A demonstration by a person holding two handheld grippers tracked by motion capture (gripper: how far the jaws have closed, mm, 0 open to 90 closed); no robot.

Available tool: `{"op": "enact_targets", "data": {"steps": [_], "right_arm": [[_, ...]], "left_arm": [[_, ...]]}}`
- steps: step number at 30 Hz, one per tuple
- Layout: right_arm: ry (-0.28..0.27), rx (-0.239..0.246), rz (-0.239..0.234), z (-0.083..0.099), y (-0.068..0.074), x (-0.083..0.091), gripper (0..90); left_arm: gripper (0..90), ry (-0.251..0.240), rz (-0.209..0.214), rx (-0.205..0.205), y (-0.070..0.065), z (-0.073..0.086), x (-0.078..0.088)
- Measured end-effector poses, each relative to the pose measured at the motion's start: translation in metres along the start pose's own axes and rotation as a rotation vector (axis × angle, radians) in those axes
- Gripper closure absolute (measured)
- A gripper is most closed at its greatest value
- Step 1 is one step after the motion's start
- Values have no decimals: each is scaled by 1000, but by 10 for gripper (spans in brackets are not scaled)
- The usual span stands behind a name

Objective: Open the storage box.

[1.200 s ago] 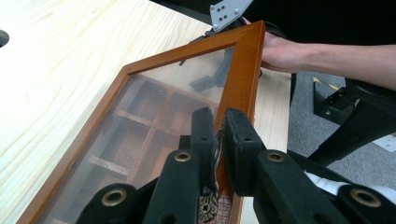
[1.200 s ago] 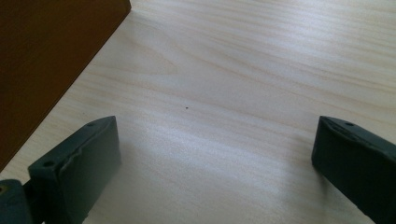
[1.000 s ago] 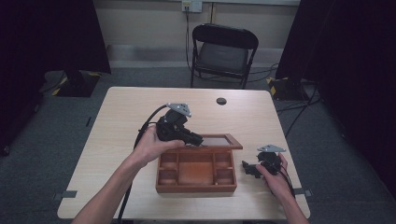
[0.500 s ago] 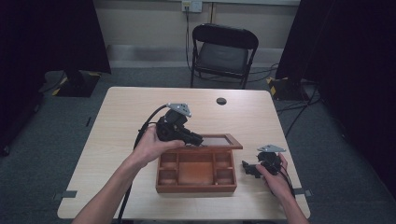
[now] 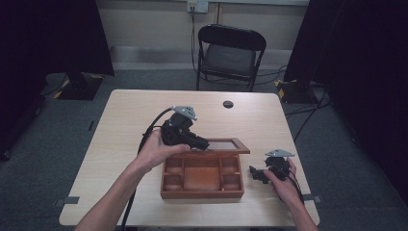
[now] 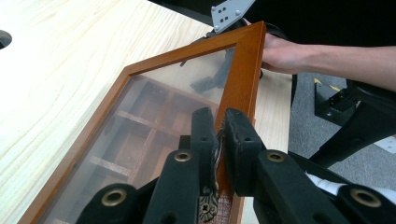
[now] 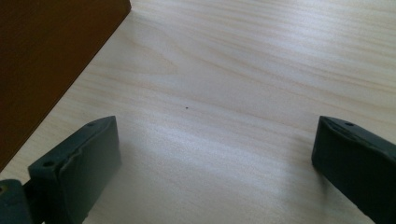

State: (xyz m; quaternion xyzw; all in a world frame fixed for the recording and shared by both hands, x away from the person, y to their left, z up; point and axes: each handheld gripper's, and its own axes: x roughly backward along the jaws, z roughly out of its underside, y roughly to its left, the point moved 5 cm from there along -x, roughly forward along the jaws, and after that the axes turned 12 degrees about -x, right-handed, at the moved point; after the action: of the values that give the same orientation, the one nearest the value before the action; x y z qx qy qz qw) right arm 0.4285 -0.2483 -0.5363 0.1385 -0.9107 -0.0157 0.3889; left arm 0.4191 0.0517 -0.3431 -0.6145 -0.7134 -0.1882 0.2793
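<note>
Half open already, the glass lid (image 6: 243,79) of our wooden box (image 5: 202,180) is pinched by our left tool (image 6: 219,140), while our right tool (image 7: 215,154) waits beside it, wide open and empty.

The box (image 5: 202,179) sits at the table's (image 5: 120,130) near edge — lid (image 5: 226,145) raised behind it.

On the table (image 5: 120,130) stands 1 wooden box (image 5: 202,185) with 1 glass-paned lid (image 5: 226,145), its inside split into compartments — 7 by my count, though the lid's edge hides part of the back row. There are 2 grippers — 1 left gripper (image 5: 204,144), 1 right gripper (image 5: 254,172) — plus 1 dark round hole (image 5: 228,104) in the tabletop and 1 folding chair (image 5: 230,54).
</note>
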Motion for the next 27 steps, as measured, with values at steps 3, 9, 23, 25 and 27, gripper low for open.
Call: {"op": "enact_targets", "data": {"steps": [3,9,23,25,27], "right_arm": [[-2,2,0,0,0,0,5],[-1,2,0,0,0,0,5],[-1,2,0,0,0,0,5],[0,0,1,0,0,0,5],[-2,3,0,0,0,0,5]], "left_arm": [[826,-1,-1,2,0,0,0],[826,-1,-2,0,0,0,-1],[827,10,4,-14,1,0,-2],[827,5,0,-1,0,-1,-2],[827,5,-2,-1,0,-1,-2]]}}
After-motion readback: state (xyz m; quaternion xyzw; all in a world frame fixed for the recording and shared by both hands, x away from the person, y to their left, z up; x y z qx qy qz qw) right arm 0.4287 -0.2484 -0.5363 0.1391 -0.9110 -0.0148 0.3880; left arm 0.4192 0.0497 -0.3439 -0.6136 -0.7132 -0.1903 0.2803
